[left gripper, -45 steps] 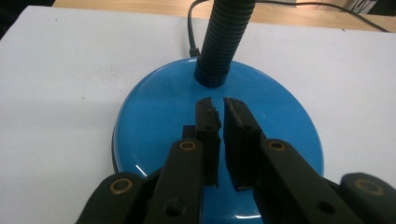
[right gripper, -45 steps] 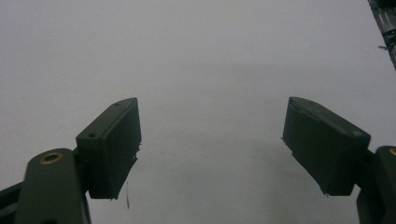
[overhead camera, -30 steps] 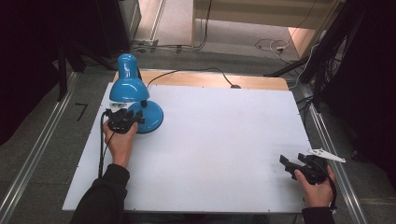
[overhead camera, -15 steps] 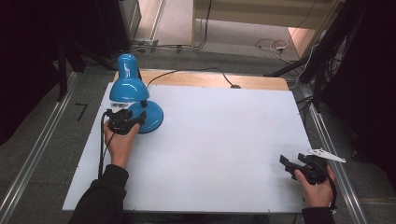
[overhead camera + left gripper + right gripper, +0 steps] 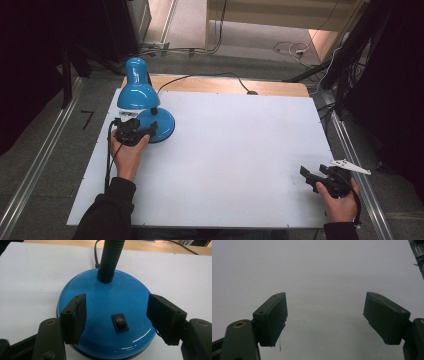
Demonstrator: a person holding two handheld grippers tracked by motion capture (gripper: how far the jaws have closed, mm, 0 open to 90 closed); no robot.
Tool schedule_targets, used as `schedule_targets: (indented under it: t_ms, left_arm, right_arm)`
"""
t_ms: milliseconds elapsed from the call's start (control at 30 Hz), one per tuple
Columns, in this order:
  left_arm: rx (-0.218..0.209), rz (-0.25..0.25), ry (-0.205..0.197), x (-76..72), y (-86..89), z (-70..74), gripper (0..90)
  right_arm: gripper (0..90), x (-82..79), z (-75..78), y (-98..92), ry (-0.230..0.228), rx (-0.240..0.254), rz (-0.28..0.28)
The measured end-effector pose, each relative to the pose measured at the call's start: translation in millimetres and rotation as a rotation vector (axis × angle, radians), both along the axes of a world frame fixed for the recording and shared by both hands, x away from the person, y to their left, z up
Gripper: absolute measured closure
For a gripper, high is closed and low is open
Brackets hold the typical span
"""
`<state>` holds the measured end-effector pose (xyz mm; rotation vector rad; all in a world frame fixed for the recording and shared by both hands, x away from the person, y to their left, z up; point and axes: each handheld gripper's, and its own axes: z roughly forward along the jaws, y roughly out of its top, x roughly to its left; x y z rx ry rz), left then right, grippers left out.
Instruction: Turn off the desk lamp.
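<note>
Over the lamp base (image 5: pixel 105 312), left tongs (image 5: pixel 117 315) just opening, switch (image 5: pixel 120 322) between, shade cut off, right tongs (image 5: pixel 324 320) open.

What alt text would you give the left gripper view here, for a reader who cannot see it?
The left gripper, its jaws open and just widened, hovers over the round base of a blue desk lamp, one black pad on each side of the black rocker switch, neither touching it. The lamp's black ribbed neck rises from the base, which stands on a white table.
</note>
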<state>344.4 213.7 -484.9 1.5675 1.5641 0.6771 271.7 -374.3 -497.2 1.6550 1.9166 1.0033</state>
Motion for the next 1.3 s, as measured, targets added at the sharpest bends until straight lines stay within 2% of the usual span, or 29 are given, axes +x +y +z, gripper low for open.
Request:
schedule_targets:
  t_ms: [233,333,533,767,1133,1300]
  left_arm:
    - [0.008,-0.003,0.008,-3.9,0.1,0.7,29.0]
    - [-0.011,0.001,0.002,-6.4,1.0,0.8,28.9]
    - [-0.013,0.004,0.0,-11.3,2.3,0.9,28.9]
    - [-0.004,-0.008,-0.009,-18.3,-2.5,3.0,27.7]
    - [-0.012,-0.027,-0.008,-27.0,-6.5,5.6,26.2]
    - [0.014,-0.029,-0.013,-32.6,-9.3,5.7,25.7]
  right_arm:
    - [18.2,-0.4,0.1,-0.7,-0.002,0.002,-0.002]
    - [18.2,-0.6,0.2,-0.9,-0.001,0.002,-0.002]
    - [18.2,-0.6,0.2,-0.6,-0.001,0.002,-0.003]
    - [18.1,-0.7,0.4,-1.4,-0.005,0.0,-0.003]
    - [18.2,-1.2,0.6,-1.9,-0.005,0.003,-0.005]
    - [18.2,-1.4,0.6,-2.2,-0.006,0.005,-0.007]
